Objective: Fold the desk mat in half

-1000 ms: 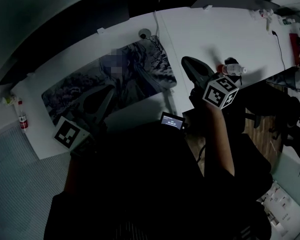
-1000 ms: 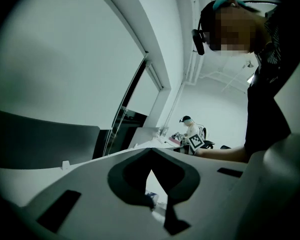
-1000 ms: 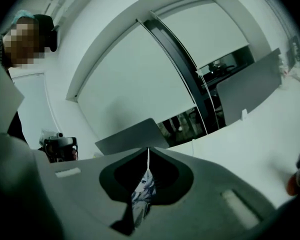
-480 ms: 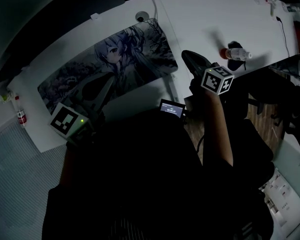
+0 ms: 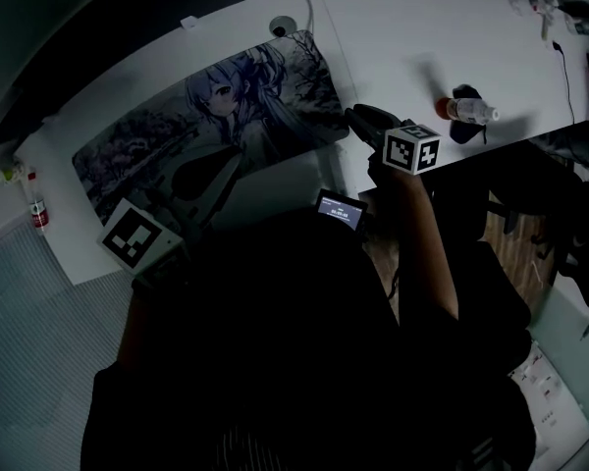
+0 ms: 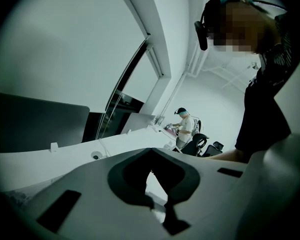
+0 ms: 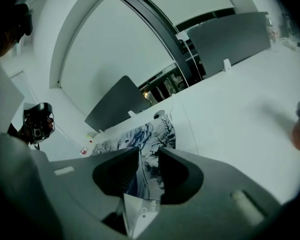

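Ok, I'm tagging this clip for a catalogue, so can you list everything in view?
desk: one, white, across the top of the head view.
desk mat: one, grey-blue illustrated print, flat on the desk's left part.
bottle: one, clear with red, on the desk right of the desk mat.
small bottle: one, red label, by the desk's left end.
small screen: one, lit, at the desk's near edge.
other person: one, white top, far down the room.
left hand-held gripper: one, grey, jaws together, over the desk mat's near edge.
right hand-held gripper: one, grey, at the desk mat's right end; jaws apart, just been opening, nothing gripped.
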Motion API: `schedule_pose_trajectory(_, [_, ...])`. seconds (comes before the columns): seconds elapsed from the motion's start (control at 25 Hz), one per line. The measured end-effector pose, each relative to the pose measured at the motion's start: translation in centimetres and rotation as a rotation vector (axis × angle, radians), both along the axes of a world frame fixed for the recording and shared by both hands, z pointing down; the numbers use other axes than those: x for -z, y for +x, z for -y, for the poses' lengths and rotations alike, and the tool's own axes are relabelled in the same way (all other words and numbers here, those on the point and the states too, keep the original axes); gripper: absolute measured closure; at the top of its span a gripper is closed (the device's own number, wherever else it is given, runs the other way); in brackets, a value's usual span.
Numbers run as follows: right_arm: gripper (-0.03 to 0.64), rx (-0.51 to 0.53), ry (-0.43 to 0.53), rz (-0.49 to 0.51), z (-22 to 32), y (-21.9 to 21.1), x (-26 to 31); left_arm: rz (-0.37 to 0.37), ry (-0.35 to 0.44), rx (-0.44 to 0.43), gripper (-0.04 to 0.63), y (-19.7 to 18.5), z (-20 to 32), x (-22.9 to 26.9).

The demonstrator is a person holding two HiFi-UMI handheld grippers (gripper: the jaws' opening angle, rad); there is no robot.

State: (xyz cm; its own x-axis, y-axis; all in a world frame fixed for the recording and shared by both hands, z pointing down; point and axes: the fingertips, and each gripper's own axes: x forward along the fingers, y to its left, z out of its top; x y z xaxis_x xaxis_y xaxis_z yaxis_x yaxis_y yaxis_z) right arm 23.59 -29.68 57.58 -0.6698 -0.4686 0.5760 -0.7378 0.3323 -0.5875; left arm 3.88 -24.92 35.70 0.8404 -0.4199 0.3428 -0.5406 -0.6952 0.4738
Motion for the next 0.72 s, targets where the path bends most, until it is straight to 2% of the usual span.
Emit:
schedule_pose_trajectory(0.24, [0.419,0.02,-0.158,-0.039,-1.6,1.1,-6.4,0.035,0.001,0.037,0.588,0.2,-0.5,-0.3])
schedule_pose_trajectory(0.4, [0.41,0.056,-0.233,-0.069,-2.6,0.7,-9.3,0.057,-0.002,0.087,0.588,-0.9,-0.6,-0.4])
schedule_pose_trajectory(0.56, [0.419,0.085,-0.24,-0.121,-2.7,0.3,-10.7,0.069,0.001,0.118,0.588,-1.3,-0.9,-0.8])
schedule_pose_trajectory(0.68, [0.478,0.105,-0.234,-0.114,-2.8,-0.1,-10.9,0.058,-0.001,0.132,0.589,-0.6,-1.5,-0.9])
schedule_pose_trajectory(0.72, [0.525,0.108,-0.223,-0.113,-2.8,-0.2,-10.8,0.054,-0.009,0.135,0.589,-0.5,-1.9,-0.8])
